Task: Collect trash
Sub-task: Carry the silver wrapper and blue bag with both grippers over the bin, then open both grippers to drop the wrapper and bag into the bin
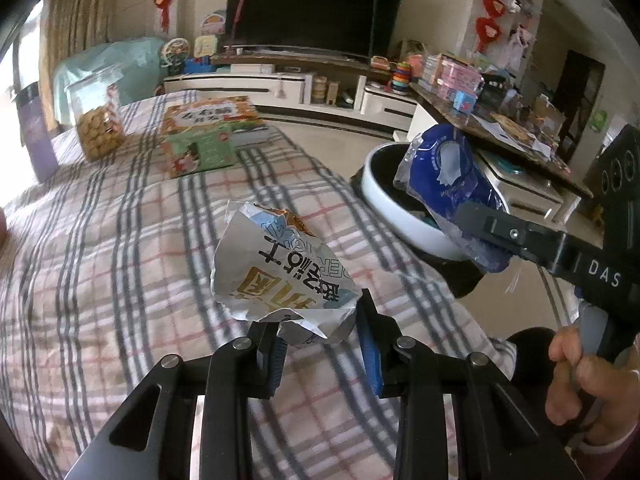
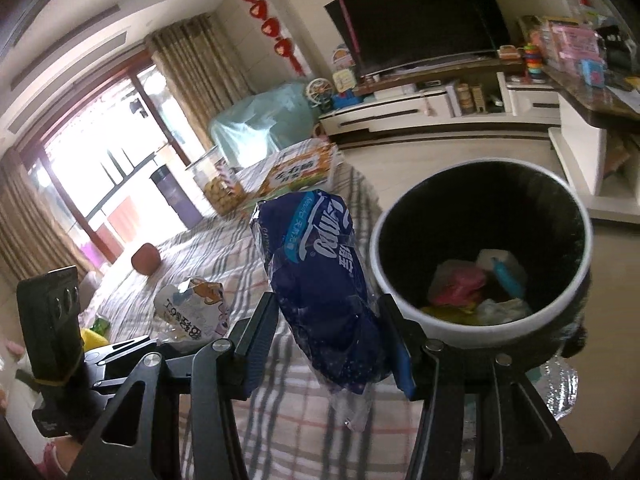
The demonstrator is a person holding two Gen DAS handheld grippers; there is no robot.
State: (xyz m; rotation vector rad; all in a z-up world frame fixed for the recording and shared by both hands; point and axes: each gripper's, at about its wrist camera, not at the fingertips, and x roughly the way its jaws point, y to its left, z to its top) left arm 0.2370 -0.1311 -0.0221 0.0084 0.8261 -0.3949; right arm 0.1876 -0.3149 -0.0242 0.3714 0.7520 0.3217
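Observation:
My left gripper (image 1: 320, 332) is shut on a crumpled silver snack wrapper (image 1: 276, 268), held above the plaid-covered table (image 1: 120, 260). My right gripper (image 2: 332, 336) is shut on a blue plastic tissue pack wrapper (image 2: 320, 280), lifted over the table's edge just left of the trash bin (image 2: 400, 304). The bin is round, white-rimmed and dark inside, with several pieces of rubbish at its bottom. In the left wrist view the right gripper (image 1: 476, 220) and its blue wrapper (image 1: 448, 176) hang in front of the bin (image 1: 384, 196). The silver wrapper (image 2: 192, 312) and left gripper (image 2: 160, 340) show at the right wrist view's lower left.
A cookie jar (image 1: 98, 120) and a colourful book box (image 1: 204, 132) stand at the table's far end. A red-brown object (image 2: 146, 258) lies on the cloth. Beyond are a TV (image 1: 312, 12), a white cabinet (image 1: 280, 88) and a cluttered counter (image 1: 500, 120) behind the bin.

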